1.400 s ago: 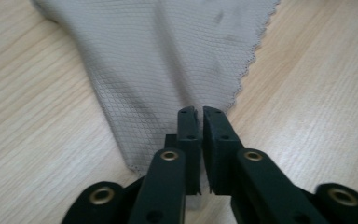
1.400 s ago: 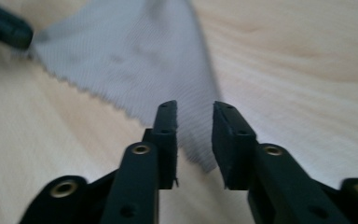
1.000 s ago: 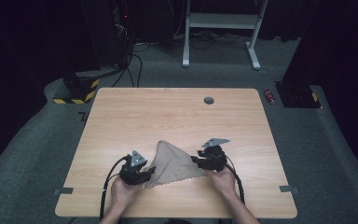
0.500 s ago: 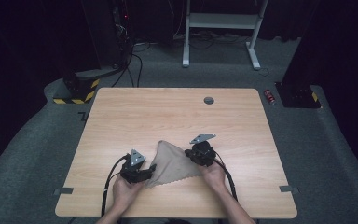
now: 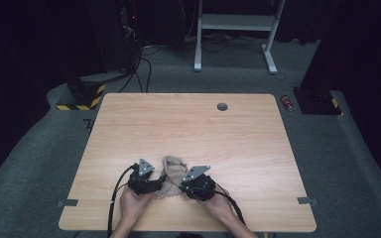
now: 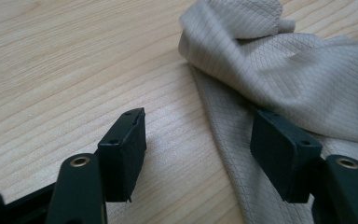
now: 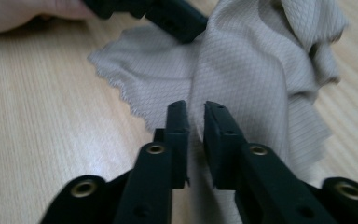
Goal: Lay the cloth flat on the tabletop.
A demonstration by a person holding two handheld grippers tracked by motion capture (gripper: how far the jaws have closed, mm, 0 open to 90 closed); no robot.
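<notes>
Two claws are working a beige cloth [image 5: 172, 174] near the middle of the worktop's [image 5: 188, 124] near edge, and the job in hand looks like folding or gathering it. The cloth is sitting bunched and partly doubled over between the two hands, so I would judge the fold as begun but far from tidy: in the left gripper view one layer is lying flat on the wood while a rumpled flap is heaping over it, and in the right gripper view a zigzag-cut edge is spreading toward the left hand [image 7: 23, 14].

The left claw [image 6: 205, 149] is standing with its jaws wide apart, having just been opening; one jaw is resting over the flat layer of cloth, the other over bare wood, and nothing is being pinched. The right claw [image 7: 196, 116] is showing a narrow gap, its jaws having just been opening a little; the cloth is lying just beyond its tips, and I cannot tell whether a thin edge is caught between them.

What seems left is smoothing the heap, squaring the edges and pressing the fold flat.
</notes>
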